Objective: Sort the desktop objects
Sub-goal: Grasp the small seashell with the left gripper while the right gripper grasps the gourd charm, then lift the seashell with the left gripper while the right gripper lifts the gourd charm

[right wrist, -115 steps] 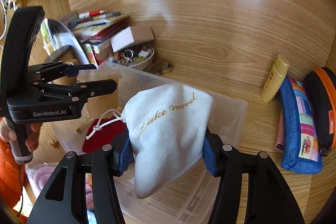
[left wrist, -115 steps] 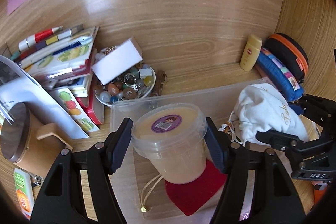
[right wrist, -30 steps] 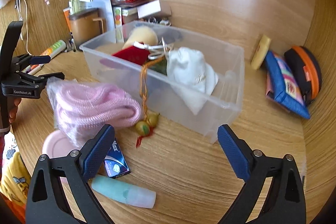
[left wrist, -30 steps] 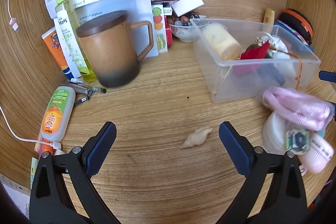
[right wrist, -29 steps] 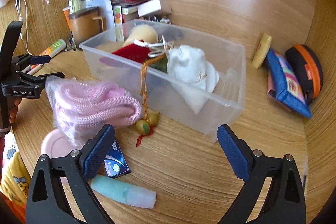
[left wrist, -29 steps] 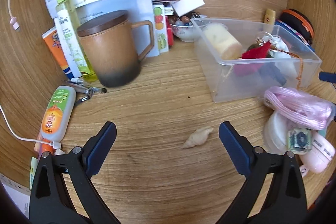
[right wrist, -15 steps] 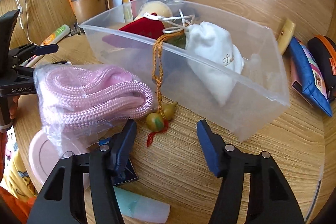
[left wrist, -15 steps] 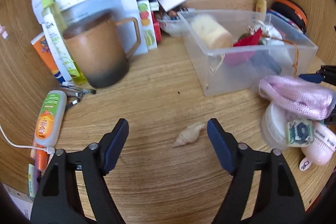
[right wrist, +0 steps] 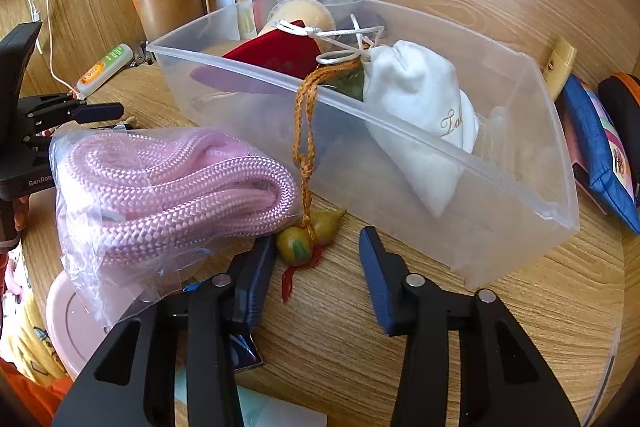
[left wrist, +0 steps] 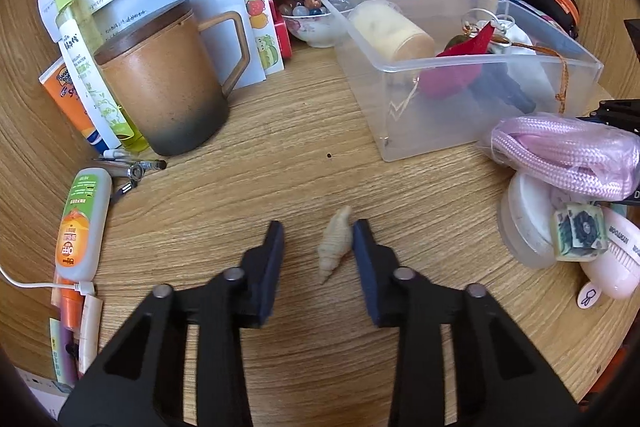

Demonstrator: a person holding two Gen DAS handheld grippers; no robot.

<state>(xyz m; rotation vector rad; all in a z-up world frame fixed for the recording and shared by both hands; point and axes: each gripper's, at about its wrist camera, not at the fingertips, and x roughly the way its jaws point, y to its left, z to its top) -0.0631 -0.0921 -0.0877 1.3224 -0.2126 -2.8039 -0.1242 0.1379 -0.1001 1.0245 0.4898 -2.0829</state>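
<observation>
Your table [left wrist: 280,131] is crowded: a brown mug [left wrist: 164,83] stands far left with bottles and tubes beside it, pens lie near it, and a bowl of beads [left wrist: 312,21] sits behind it on the right. A pink rope in a clear bag [right wrist: 160,187] lies on a pink lid, just left of your right tongs [right wrist: 318,247], and it touches the left finger, so it crowds that side. Your left tongs [left wrist: 318,239] reach low over the table, loose and partly spread, with the small pale shell [left wrist: 334,243] lying between the fingers; the shell touches the right finger and is apart from the left one. Your right tongs are also spread and grasp nothing. The little green gourd charm [right wrist: 310,237] lies on the table between their fingers, close to the left one, and its orange cord [right wrist: 306,115] runs up over the near wall of the clear plastic box [right wrist: 480,163]. Inside the box you have a white cloth pouch [right wrist: 420,107], a red pouch [right wrist: 276,57] and a tub with a cream-colored filling [left wrist: 390,31] lying on its side. A blue pencil case [right wrist: 596,147] lies right of the box.
</observation>
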